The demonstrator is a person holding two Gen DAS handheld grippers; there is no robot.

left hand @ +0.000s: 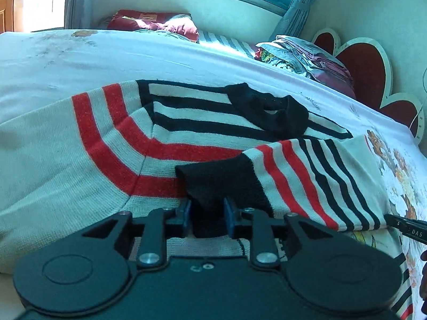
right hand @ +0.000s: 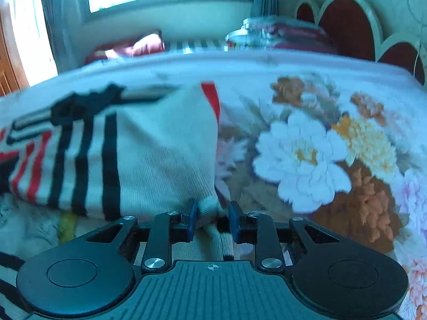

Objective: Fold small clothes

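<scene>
A small knit sweater (left hand: 80, 160), cream with red and navy stripes and a navy collar (left hand: 267, 109), lies flat on the bed. One sleeve is folded across its body. My left gripper (left hand: 207, 213) is shut on the sleeve's navy cuff (left hand: 213, 184). In the right wrist view my right gripper (right hand: 213, 218) is shut on a bunched cream fold of the sweater (right hand: 165, 160) at the sleeve's shoulder end. The right gripper's tip also shows at the right edge of the left wrist view (left hand: 408, 226).
The bed has a white floral cover (right hand: 307, 154). A pile of folded clothes (left hand: 307, 58) and a dark red pillow (left hand: 154, 21) sit at the far side. A red heart-shaped headboard (left hand: 368, 69) stands at the right, with a window and curtains behind.
</scene>
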